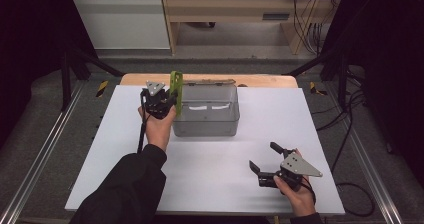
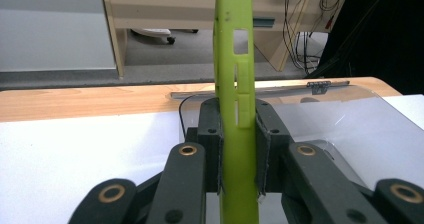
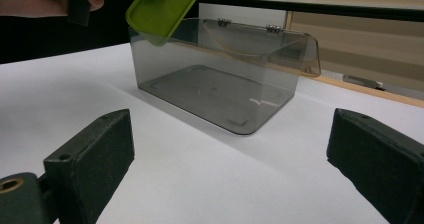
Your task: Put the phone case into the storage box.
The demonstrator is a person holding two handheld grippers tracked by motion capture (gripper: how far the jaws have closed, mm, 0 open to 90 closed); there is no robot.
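Centre of the high view, a clear smoky plastic box [image 1: 206,115] sits on the white table [image 1: 210,169], its hinged lid [image 1: 210,84] thrown back toward the far wooden edge [image 1: 260,80]. Over in the right gripper view the same box [image 3: 220,91] stands in the middle of the frame, nothing lying on its floor, and the lid [image 3: 280,49] hangs open behind it with two small hinges along the top.

The left gripper [image 1: 167,100], just left of the box in the high view, has its jaws closed tight on a lime-green phone case [image 1: 176,89], held upright and edge-on at the box's left wall. In the left gripper view the case [image 2: 236,104] runs straight up the middle of the frame, pinched between the two black pads [image 2: 209,144], with cut-out slots along its side. In the right gripper view the case [image 3: 162,9] shows at upper left, tilted over the box's near corner; whether it touches the rim I can't tell.

The right gripper [image 1: 265,158] rests low right in the high view, well apart from the box, jaws spread wide and holding nothing.

Behind the table there's a wooden desk [image 1: 235,14] at the top of the frame and cables [image 1: 310,29] hanging at upper right. No writing I can read anywhere.
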